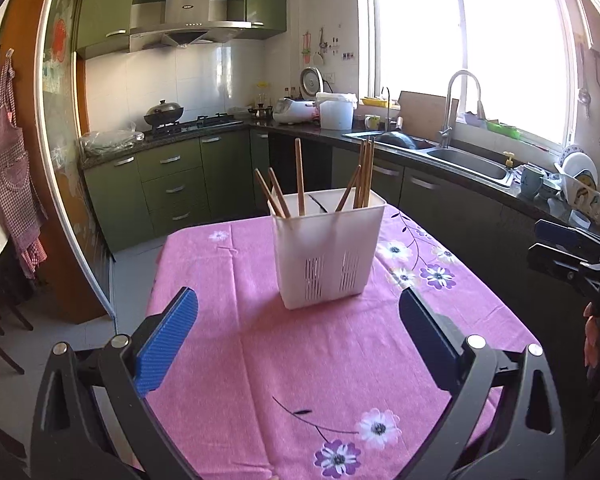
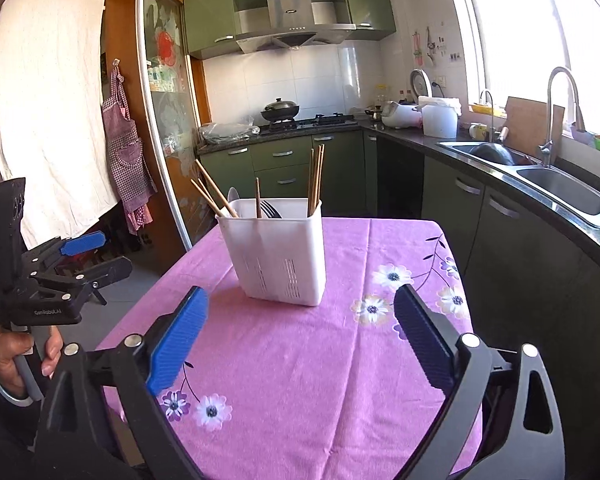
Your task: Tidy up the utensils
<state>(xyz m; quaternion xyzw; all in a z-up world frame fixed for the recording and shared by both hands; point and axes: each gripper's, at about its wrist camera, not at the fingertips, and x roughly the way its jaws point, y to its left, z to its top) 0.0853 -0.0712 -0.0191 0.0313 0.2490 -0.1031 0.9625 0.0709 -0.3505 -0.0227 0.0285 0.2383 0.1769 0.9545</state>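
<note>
Nearest the cameras, both tools are seen held above the near edge of the table (image 1: 260, 360), which is covered by a pink floral tablecloth (image 2: 300, 360). The left hand-held gripper (image 1: 298, 344) is spread wide, with nothing between its blue pads. The right hand-held gripper (image 2: 300, 340) is likewise spread wide and empty.

Farther in, near the middle of the table, a white slotted utensil holder (image 1: 326, 252) is found standing upright. Wooden chopsticks (image 1: 299, 176) are seen leaning in it, some toward the left side and a cluster toward the right. In the right wrist view a dark fork (image 2: 269, 210) and the tip of a pale spoon (image 2: 233, 194) can also be made out inside it. No loose utensil is visible on the cloth.

Thus the utensils are already gathered in the holder. Two stages would be fitted by this: a sorting within the holder that is yet to be made, or an arrangement already completed. Which one applies cannot be settled, so no particular move can be called for.
</note>
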